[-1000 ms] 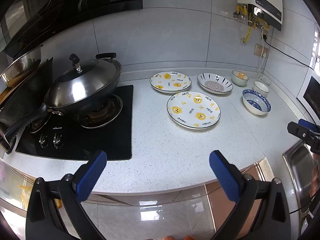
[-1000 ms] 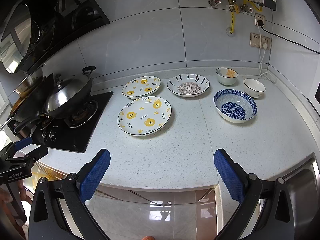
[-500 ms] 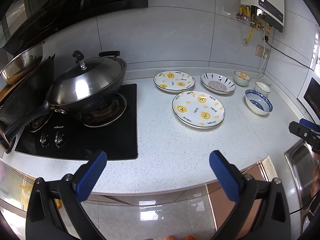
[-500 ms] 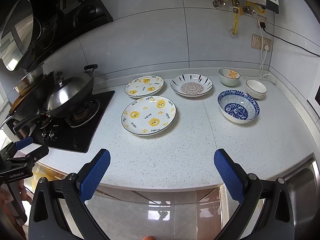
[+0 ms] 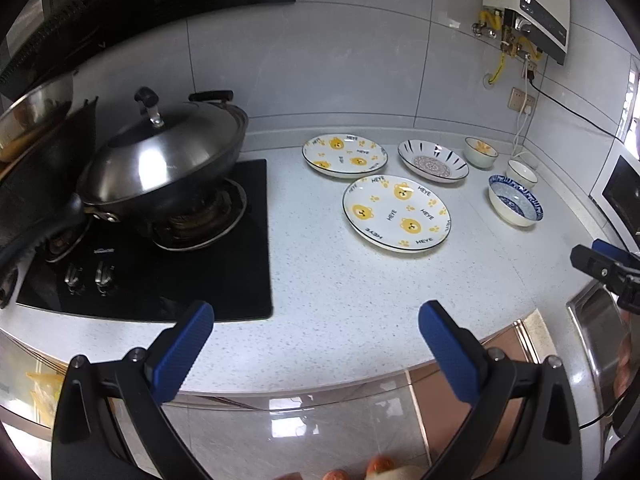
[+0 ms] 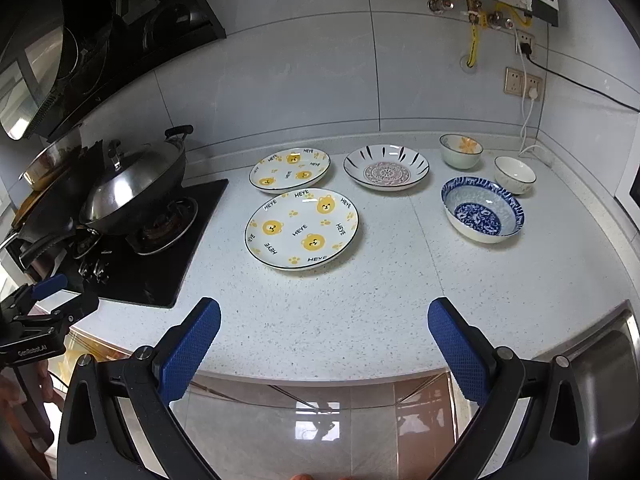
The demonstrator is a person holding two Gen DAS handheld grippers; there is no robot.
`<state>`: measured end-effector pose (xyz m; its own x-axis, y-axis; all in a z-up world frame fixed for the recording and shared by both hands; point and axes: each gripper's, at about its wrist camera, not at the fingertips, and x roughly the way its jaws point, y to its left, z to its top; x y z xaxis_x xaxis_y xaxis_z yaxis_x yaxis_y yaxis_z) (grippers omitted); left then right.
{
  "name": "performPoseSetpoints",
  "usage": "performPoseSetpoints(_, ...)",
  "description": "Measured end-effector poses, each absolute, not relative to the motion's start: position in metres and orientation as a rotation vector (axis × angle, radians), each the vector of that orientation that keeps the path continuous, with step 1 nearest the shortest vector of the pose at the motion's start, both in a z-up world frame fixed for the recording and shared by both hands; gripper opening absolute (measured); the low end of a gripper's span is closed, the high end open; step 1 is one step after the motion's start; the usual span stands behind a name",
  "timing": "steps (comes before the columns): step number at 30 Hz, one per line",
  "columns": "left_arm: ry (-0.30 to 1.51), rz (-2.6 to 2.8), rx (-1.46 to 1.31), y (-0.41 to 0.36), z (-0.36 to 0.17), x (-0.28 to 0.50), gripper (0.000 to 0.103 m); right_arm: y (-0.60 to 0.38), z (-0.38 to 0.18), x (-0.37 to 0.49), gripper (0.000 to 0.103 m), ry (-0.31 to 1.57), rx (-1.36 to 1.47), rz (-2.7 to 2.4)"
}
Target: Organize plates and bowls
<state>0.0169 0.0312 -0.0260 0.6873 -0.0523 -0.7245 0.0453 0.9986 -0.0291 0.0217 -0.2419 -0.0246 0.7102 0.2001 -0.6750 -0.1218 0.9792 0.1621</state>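
Note:
On the speckled white counter lie two yellow bear plates, a large one in front and another behind it. Right of those sit a striped patterned plate, a blue-patterned bowl, a small white bowl and a flower bowl. My left gripper and right gripper both hang open and empty over the counter's front edge, well short of the dishes.
A lidded wok sits on the black gas hob at left, with more pans beside it. A steel sink lies at the right front. A water heater and sockets hang on the tiled wall. A microwave stands far right.
Both views have shifted slightly so the dishes sit a little further right and lower. Both grippers stay open; nothing on the counter has moved.

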Motion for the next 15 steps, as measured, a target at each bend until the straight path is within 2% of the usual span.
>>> performPoseSetpoints(9,0.879,-0.015,-0.008,0.002,-0.047,0.092,0.103,-0.252,-0.053,0.105,0.102,0.813,0.095,0.269)
performPoseSetpoints(15,0.870,0.058,-0.007,-0.023,-0.038,0.154,0.103,-0.258,-0.046,0.174,0.102,0.818,0.055,0.365)
